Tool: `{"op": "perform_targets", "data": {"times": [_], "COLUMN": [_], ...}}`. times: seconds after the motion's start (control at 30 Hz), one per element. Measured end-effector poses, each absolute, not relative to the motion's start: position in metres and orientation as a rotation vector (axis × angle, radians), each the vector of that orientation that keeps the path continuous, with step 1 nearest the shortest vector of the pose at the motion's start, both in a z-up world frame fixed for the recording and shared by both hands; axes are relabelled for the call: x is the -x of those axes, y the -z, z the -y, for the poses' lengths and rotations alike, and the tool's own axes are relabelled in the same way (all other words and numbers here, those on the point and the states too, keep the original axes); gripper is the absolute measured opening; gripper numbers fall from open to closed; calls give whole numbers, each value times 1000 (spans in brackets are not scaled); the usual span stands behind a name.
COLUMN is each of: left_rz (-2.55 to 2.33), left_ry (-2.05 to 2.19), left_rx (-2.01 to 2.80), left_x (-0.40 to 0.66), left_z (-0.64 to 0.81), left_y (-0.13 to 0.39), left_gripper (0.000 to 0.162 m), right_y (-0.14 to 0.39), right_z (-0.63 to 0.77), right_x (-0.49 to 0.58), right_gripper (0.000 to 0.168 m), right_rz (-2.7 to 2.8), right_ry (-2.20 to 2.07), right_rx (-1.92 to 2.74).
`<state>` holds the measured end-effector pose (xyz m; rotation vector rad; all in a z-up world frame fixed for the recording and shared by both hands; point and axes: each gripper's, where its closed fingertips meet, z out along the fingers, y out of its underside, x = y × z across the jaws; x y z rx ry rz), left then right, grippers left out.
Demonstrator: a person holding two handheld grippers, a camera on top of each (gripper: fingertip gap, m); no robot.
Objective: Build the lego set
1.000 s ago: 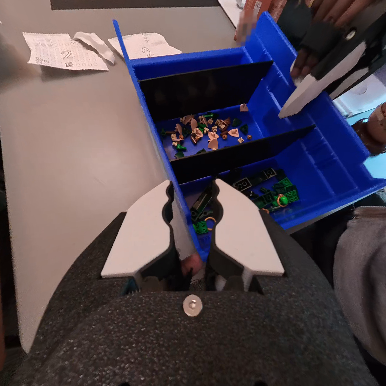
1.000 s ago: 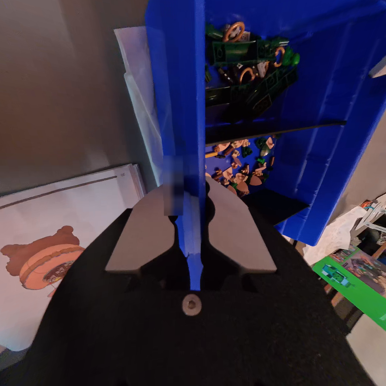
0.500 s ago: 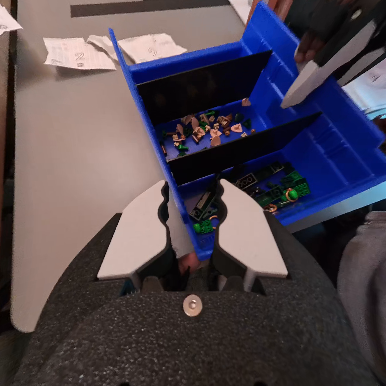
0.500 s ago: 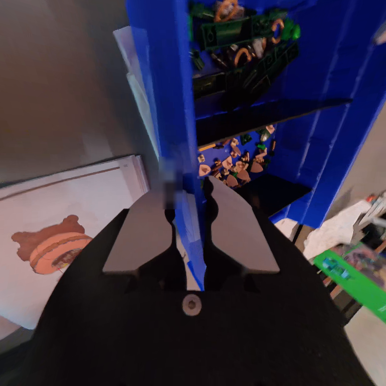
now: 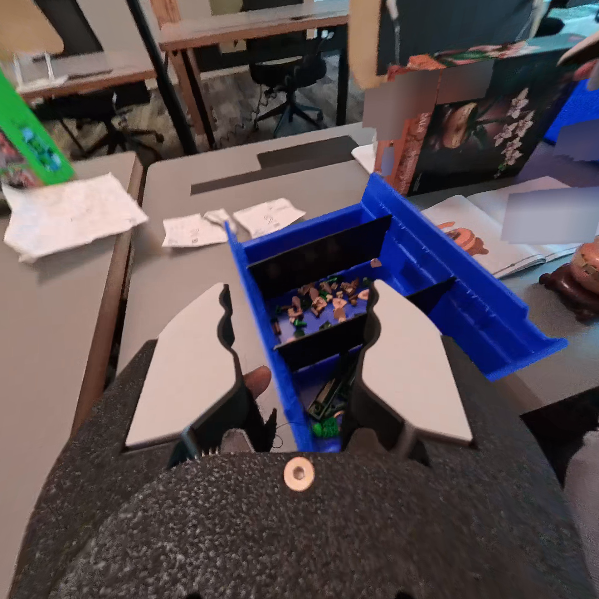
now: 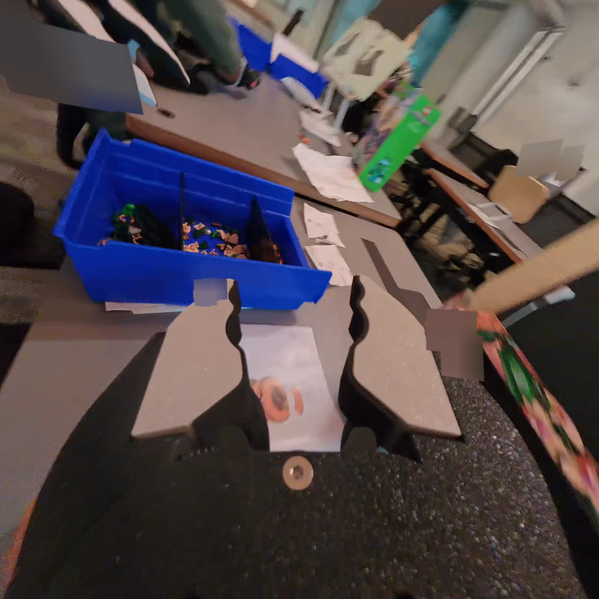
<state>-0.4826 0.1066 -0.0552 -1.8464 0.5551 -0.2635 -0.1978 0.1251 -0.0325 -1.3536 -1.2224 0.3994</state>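
The grey desk (image 5: 181, 278) carries a blue bin (image 5: 479, 311), torn paper bags (image 5: 233, 223), an open booklet (image 5: 486, 233) and a box (image 5: 470, 136).

Each gripper, the left gripper (image 5: 298, 291) and the right gripper (image 6: 293, 285), is built from a coarse black foam-textured body. Two pale grey fingers (image 5: 191, 366) with wavy black inner edges are fitted. A round silver screw (image 5: 298, 474) is set centrally below them.
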Motion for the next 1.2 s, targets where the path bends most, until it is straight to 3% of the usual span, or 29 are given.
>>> {"op": "perform_targets", "data": {"times": [0.37,0.63,0.83,1.03,1.2], "left_rz": [-614,-733,-648,-553,-498], "left_ry": [274,276,182,342,791], "left_rx": [1798,1796,1887,1989,2043], "left_x": [412,370,409,469,494], "left_z": [-98,-95,-99,-111,-119], "left_y": [51,41,50,74,100], "left_gripper": [75,75,74,75,94], "right_y": [89,90,95,44,61], "right_z": [-25,-1,-18,-41,-6], "right_x": [19,-64,-11,109,253], "right_gripper": [57,49,56,57,98], "right_rz": [566,340,545,708,888], "right_ry": [-201,-26,-133,-497,-957], "right_rx": [1658,1670,1690,1628,1723]}}
